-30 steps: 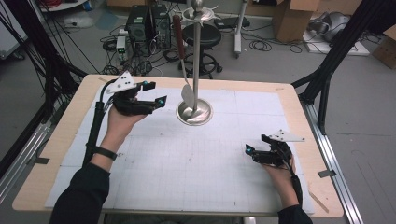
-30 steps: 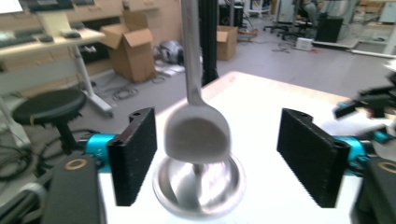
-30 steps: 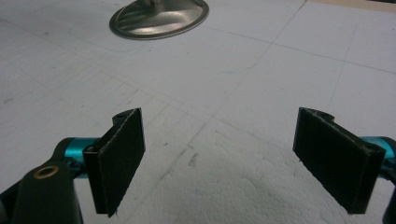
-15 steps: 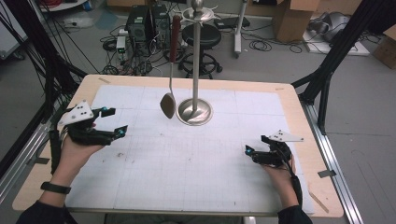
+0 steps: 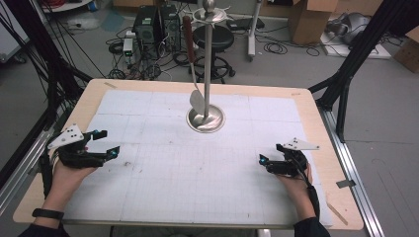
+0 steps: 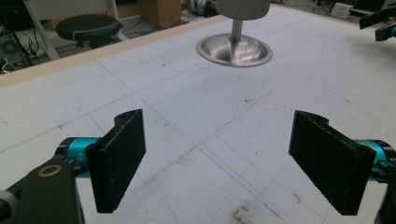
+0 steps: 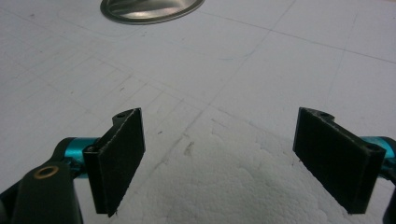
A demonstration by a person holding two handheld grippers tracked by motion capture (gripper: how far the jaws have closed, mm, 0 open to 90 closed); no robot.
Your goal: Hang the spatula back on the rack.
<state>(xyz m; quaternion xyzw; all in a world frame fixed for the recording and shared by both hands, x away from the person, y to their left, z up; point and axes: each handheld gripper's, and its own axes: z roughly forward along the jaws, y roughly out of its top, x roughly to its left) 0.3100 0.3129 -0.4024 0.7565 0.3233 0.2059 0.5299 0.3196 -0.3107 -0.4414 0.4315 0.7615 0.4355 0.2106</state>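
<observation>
High view: spatula point(image 5: 191, 59) hangs from rack hook on stand point(image 5: 206, 117), table's 12 o'clock. Left gripper point(image 5: 106, 143) at 9, right gripper point(image 5: 264, 164) at 4; both spread wide, empty, well apart from it. Risk: a nudge could unhook the spatula.

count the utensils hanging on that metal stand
1: a spatula with a reddish-brown handle hangs from the top ring of the metal stand, its blade just above the round base at the table's far middle. Anything behind the pole could be hidden.
</observation>
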